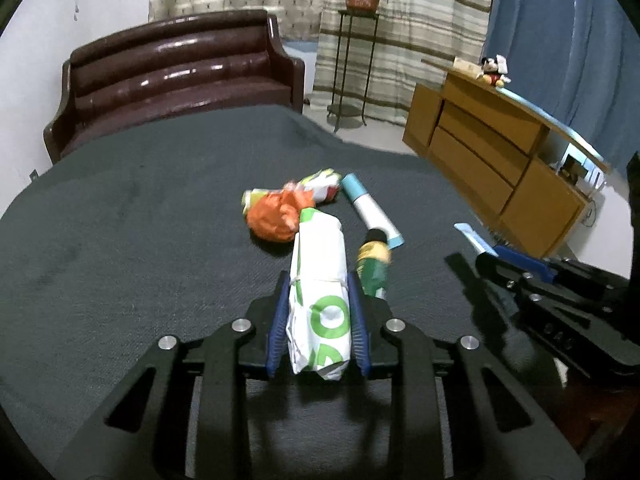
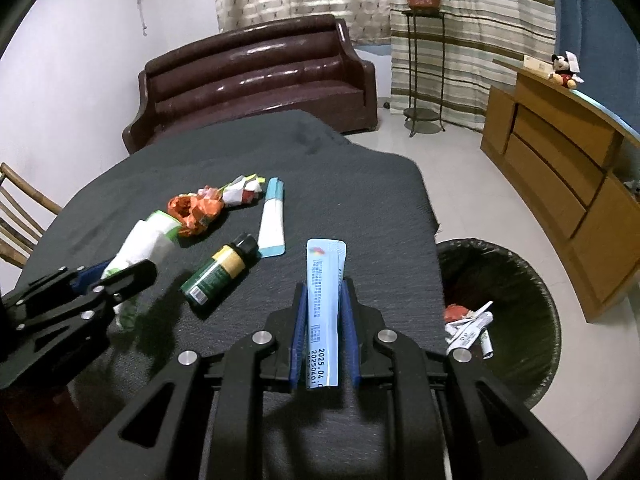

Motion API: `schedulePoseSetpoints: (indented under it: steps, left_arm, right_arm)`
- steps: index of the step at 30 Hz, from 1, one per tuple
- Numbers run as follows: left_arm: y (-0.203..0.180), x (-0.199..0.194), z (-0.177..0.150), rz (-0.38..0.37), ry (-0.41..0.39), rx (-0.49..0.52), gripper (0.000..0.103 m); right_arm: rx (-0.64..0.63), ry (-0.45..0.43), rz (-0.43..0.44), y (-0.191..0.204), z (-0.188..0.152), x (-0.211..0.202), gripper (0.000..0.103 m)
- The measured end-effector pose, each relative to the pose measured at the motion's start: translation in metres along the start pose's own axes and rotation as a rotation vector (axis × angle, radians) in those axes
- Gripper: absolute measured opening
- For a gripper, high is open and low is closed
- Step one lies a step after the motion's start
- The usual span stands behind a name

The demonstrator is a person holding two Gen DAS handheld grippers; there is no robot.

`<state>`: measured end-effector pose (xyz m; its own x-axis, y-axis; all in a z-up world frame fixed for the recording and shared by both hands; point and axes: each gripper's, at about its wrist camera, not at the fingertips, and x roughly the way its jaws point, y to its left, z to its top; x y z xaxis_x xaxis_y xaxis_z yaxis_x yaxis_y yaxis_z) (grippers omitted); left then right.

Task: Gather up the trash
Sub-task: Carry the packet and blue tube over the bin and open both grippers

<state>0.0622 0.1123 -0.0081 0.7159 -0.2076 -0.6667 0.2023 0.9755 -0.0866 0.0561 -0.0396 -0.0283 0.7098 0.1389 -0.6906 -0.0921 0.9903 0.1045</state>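
Observation:
My left gripper [image 1: 318, 292] is shut on a white paper wrapper with green print [image 1: 320, 280], held just above the dark cloth-covered table [image 1: 120, 220]. My right gripper [image 2: 323, 292] is shut on a light blue sachet strip [image 2: 323, 280] that sticks forward over the table's right side. On the cloth lie a crumpled orange wrapper [image 2: 196, 210], a crumpled multicoloured wrapper [image 2: 244, 190], a white and blue tube [image 2: 272, 220] and a small green bottle with a black cap [image 2: 218, 274]. A black-lined trash bin [image 2: 520, 280] stands on the floor right of the table, with several scraps inside.
A brown leather sofa [image 2: 256, 76] stands behind the table. A wooden cabinet [image 2: 560, 160] runs along the right wall, and a metal plant stand [image 2: 424, 80] stands by the curtain. A wooden chair [image 2: 16, 220] shows at the far left. Pale tiled floor surrounds the bin.

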Motion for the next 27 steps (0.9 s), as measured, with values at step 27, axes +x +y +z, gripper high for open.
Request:
schedulePoseSetpoints:
  steps: [27]
  left_arm:
    - [-0.148,0.054,0.029,-0.132,-0.047,0.164,0.027]
  right_arm:
    - [0.115,-0.118,-0.200,-0.125,0.003,-0.018,0.018]
